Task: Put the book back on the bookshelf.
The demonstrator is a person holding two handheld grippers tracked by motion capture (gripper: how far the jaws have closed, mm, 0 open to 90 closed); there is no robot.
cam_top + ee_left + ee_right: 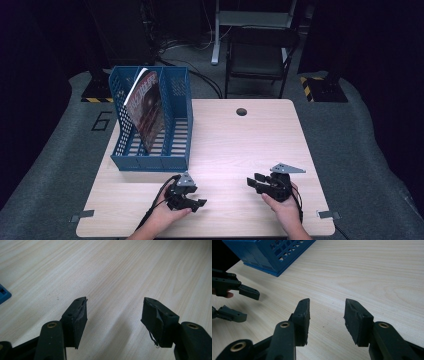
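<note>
My left gripper (199,203) rests low over the wooden table (235,135) near its front edge, left of centre. Its jaws stand open with bare wood between them (115,315). My right gripper (254,182) sits to the right at about the same depth, jaws open and holding nothing (326,320). In the right gripper view the left gripper (242,302) appears at the left edge, also open. A blue mesh file rack (150,120) stands at the table's left rear, with a magazine (146,107) leaning upright inside one compartment.
A round cable hole (241,111) lies near the table's far edge. A black chair (260,55) and a desk leg stand on the floor behind the table. A corner of the blue rack (3,293) shows in the left gripper view.
</note>
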